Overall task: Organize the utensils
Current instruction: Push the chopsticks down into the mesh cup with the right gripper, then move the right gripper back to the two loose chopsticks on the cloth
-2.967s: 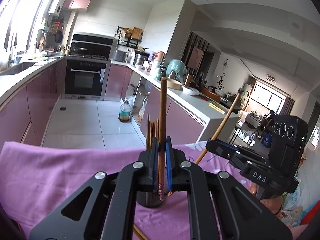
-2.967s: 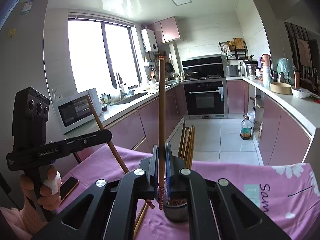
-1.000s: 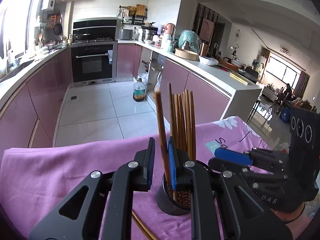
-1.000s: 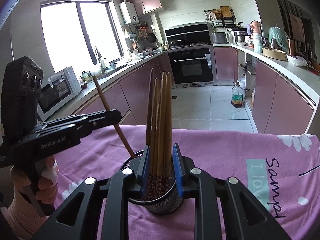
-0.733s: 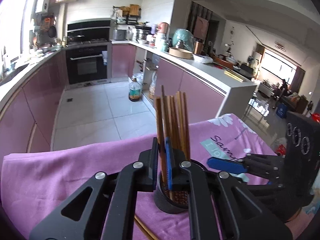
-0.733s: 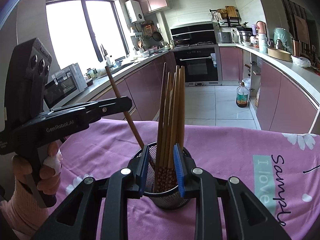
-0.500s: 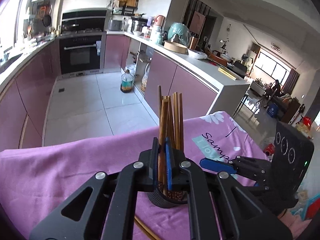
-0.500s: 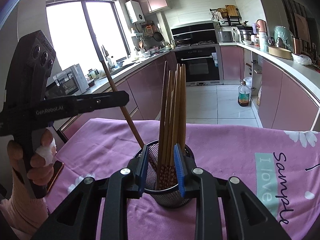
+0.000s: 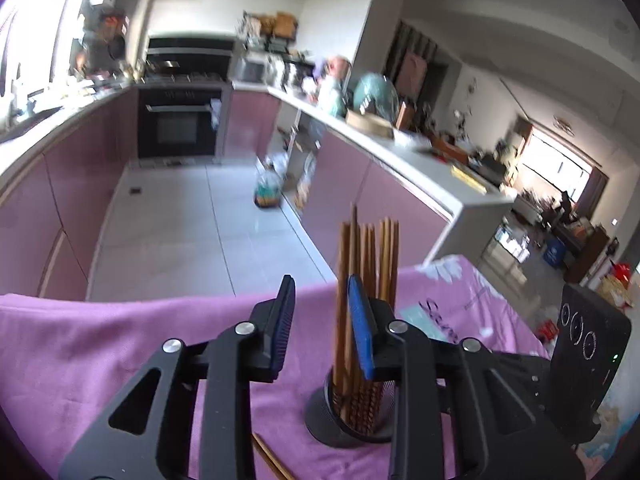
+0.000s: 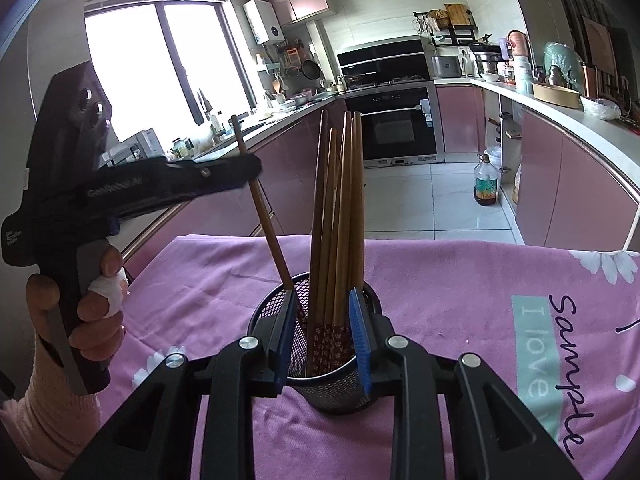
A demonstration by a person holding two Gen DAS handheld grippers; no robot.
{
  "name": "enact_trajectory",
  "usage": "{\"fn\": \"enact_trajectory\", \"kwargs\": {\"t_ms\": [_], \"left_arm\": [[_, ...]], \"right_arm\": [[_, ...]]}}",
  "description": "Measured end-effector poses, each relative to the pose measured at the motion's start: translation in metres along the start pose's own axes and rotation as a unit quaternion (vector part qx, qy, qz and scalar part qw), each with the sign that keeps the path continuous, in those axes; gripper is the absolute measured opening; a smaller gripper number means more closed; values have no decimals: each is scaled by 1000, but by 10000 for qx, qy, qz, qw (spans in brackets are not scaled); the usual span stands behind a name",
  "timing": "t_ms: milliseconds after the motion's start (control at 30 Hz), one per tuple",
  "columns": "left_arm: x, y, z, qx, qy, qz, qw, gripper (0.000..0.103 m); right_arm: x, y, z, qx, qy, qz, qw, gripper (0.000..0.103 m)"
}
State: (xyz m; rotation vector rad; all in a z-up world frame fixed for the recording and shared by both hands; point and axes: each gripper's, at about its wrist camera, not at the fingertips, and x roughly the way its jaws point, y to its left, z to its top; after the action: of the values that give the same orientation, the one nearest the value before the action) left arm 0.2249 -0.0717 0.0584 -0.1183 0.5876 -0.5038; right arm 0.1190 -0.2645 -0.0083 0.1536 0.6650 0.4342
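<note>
A black mesh holder (image 10: pixel 332 376) stands on the pink cloth with several brown chopsticks (image 10: pixel 340 216) upright in it. My right gripper (image 10: pixel 323 340) hovers just in front of its rim, open, and neither pad presses on anything. One more chopstick (image 10: pixel 262 208) leans out of the holder to the left, passing through the tip of my left gripper (image 10: pixel 248 172). In the left wrist view the left gripper (image 9: pixel 322 328) has its jaws opening. That chopstick (image 9: pixel 342 300) stands loose between the pads, close to the right one, with its foot in the holder (image 9: pixel 344 424).
The pink cloth (image 10: pixel 460 280) covers the table, printed with daisies and lettering on the right. Loose chopsticks (image 9: pixel 268 458) lie on it below the left gripper. A hand with a bandaged finger (image 10: pixel 96 304) holds the left gripper. Kitchen counters and tiled floor lie beyond the table edge.
The left jaws, shut on a chopstick half a second ago, have parted, and that chopstick now rests in the holder. The left view has swung left. The right gripper has stayed put.
</note>
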Motion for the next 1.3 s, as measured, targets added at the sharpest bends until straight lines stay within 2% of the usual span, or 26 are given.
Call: {"fn": "enact_trajectory", "kwargs": {"t_ms": [67, 167, 200, 233, 533, 700, 833, 933, 1033, 1133, 1300], "left_arm": [[-7, 0, 1, 15, -136, 42, 9999, 27], [-12, -6, 0, 183, -283, 329, 9989, 27], [-12, -7, -1, 250, -297, 354, 9986, 22], [-11, -8, 0, 276, -285, 349, 9986, 17], [-19, -10, 1, 306, -344, 221, 9987, 17], [-18, -10, 1, 307, -293, 172, 9989, 17], [-16, -10, 1, 298, -242, 110, 9992, 17], [-16, -10, 2, 307, -217, 87, 9993, 17], [-16, -8, 1, 324, -188, 38, 9993, 17], [-12, -9, 0, 313, -159, 12, 9994, 17], [-9, -10, -7, 283, -95, -21, 9996, 17]], "right_arm": [[1, 0, -1, 9, 7, -5, 10000, 25], [3, 0, -1, -12, 15, 4, 10000, 25], [3, 1, -1, -17, 22, 8, 10000, 25], [4, 1, 0, -24, 26, 19, 10000, 25], [5, 21, 1, -423, -38, 54, 9991, 25], [21, 38, 14, -743, -65, 81, 9972, 25], [42, 40, 21, -883, 81, -58, 9960, 18], [49, 35, 23, -786, 179, -43, 9967, 9], [44, 33, 27, -674, 250, 181, 9972, 6], [35, 30, 34, -605, 282, 169, 9976, 5], [46, 25, 39, -508, 542, 3, 9972, 8]]}}
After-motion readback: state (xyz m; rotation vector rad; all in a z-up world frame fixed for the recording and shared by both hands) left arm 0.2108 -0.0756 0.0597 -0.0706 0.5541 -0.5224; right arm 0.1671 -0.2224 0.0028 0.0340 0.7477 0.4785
